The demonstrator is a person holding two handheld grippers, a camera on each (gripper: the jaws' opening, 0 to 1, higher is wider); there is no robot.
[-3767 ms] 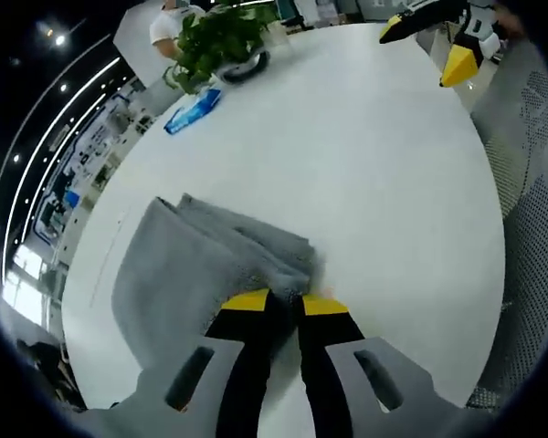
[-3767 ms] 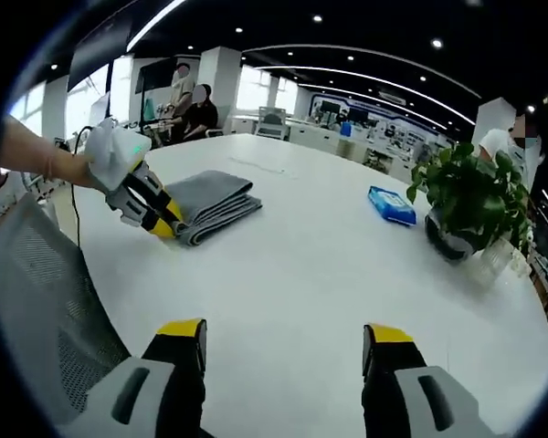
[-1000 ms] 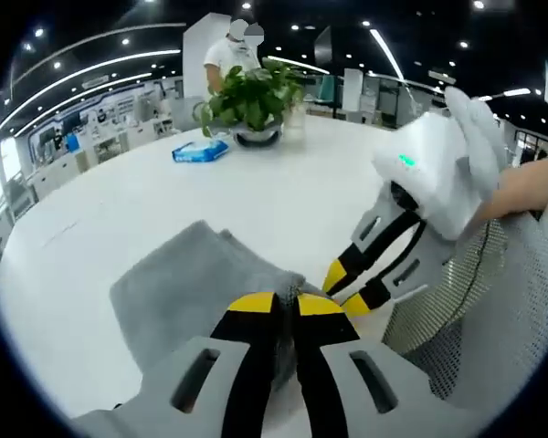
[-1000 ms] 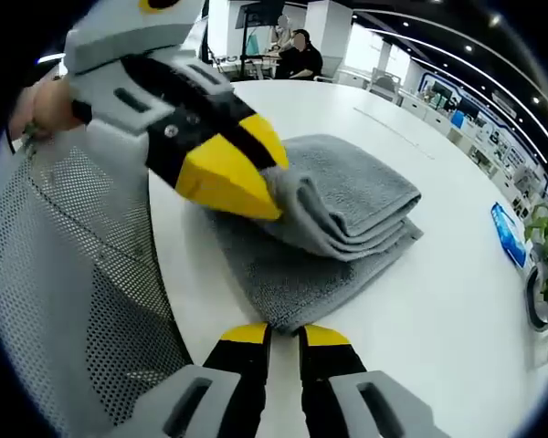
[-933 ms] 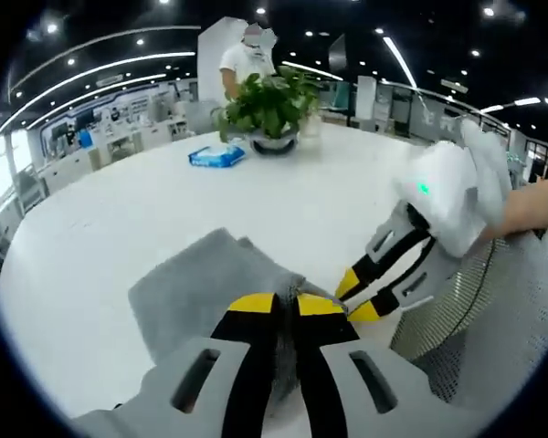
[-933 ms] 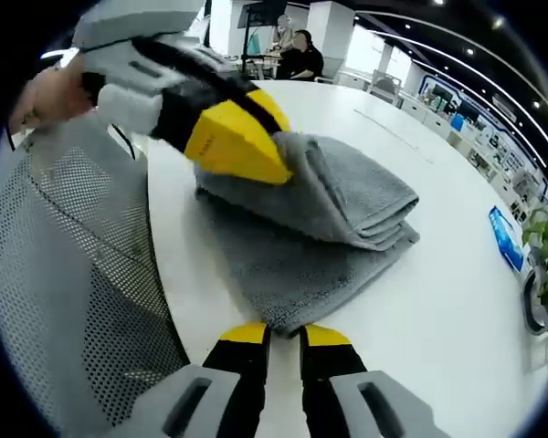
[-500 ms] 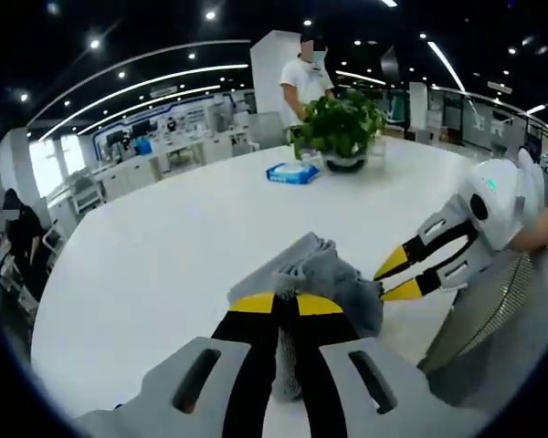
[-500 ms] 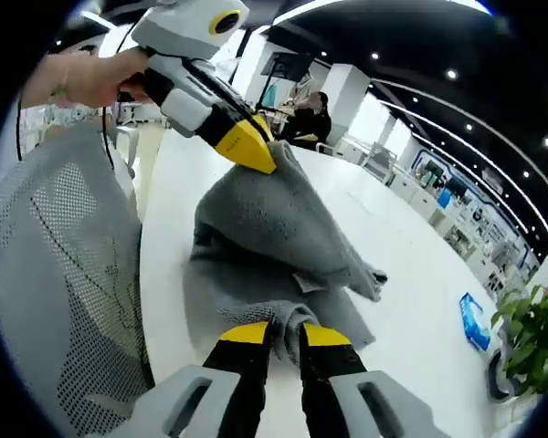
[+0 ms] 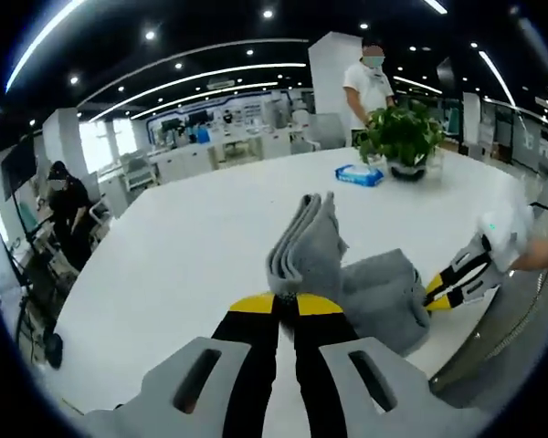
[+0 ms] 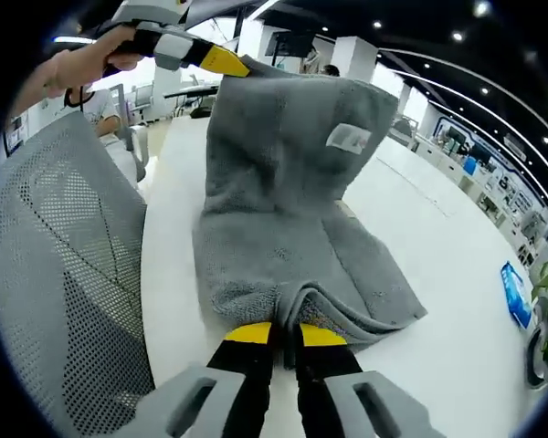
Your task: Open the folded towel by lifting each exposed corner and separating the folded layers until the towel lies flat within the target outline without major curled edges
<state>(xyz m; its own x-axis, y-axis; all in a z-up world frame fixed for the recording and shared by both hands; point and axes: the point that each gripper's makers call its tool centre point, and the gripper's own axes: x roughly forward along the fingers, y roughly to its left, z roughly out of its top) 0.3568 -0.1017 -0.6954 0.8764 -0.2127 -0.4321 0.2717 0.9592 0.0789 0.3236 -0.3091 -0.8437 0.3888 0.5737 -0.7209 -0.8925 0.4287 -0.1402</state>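
The grey towel (image 10: 283,201) hangs stretched between both grippers above the white table (image 10: 457,301), a small white label near its upper edge. My right gripper (image 10: 286,334) is shut on its lower corner, close to the table's edge. My left gripper (image 9: 287,303) is shut on another corner, with the towel (image 9: 321,251) rising in folds just past its jaws. In the right gripper view the left gripper (image 10: 221,62) holds that corner high at the top. In the left gripper view the right gripper (image 9: 436,293) shows low at the right, gripping the towel's far end.
A mesh chair (image 10: 64,274) stands at the table's near edge. A potted plant (image 9: 402,137) and a blue packet (image 9: 359,175) sit on the far side of the table (image 9: 183,265). People stand or sit around the office beyond.
My left gripper has lifted its corner much higher, pulling the towel up and open into a hanging sheet. The right gripper keeps its hold on the lower corner.
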